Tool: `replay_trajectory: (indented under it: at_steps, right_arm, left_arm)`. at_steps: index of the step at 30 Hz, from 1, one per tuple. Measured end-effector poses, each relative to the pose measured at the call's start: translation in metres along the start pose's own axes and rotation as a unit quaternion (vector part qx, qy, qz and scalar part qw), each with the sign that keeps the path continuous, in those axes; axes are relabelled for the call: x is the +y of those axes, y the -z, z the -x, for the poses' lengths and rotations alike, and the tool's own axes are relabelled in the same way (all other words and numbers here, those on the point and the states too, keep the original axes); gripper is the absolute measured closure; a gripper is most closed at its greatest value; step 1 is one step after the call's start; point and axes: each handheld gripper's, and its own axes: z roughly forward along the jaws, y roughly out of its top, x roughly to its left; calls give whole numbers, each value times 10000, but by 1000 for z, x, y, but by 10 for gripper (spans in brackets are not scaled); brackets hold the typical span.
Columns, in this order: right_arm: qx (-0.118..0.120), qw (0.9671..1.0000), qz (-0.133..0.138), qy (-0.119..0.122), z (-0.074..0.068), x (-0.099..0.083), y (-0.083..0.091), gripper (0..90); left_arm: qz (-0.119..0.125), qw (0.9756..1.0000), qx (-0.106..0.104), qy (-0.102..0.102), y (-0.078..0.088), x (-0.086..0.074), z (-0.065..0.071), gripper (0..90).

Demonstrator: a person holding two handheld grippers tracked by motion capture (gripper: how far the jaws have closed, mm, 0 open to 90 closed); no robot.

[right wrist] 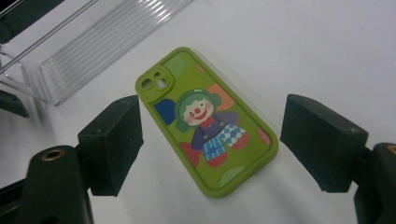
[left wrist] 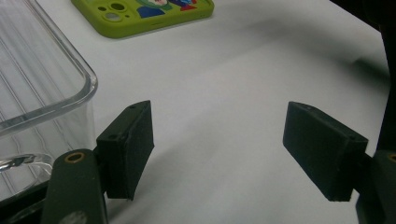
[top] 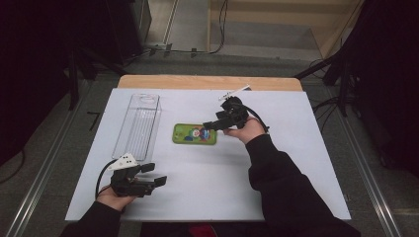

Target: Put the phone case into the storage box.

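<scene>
— White surface (top: 276,187), green phone case (top: 194,134) lying flat at its middle, clear tray (top: 138,125) just to its left.

— Right gripper (right wrist: 210,140) hovers over the case, jaws spread, gripping nothing. Left gripper (top: 153,174) open too, near the tray's front end.

A clear ribbed plastic tray (top: 137,126) lies lengthwise on the left part of the white-covered bench (top: 207,197). Past the bench's far wooden edge, black cables (top: 197,49) trail across the grey floor (top: 49,163).
</scene>
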Motion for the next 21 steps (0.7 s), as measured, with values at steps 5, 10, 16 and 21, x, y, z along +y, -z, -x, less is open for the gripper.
replay_trajectory:
  at_steps: [5, 10, 16, 21]
  right_arm:
    - [-39, 10000, 12, -17, 3, 7, -9, 211]
    - [-67, 9999, -75, -47, 6, 14, -22, 220]
    - [-75, 9998, -139, -82, 8, 19, -35, 282]
    - [-162, 9995, -181, -205, 12, 24, -43, 528]
  left_arm:
    - [3, 10000, -12, 7, 0, 0, 0, 251]
    - [8, 10000, -21, 5, 0, 0, 0, 251]
    - [4, 10000, -27, -3, 0, 0, 0, 251]
    - [2, 10000, -22, -4, 0, 0, -1, 251]
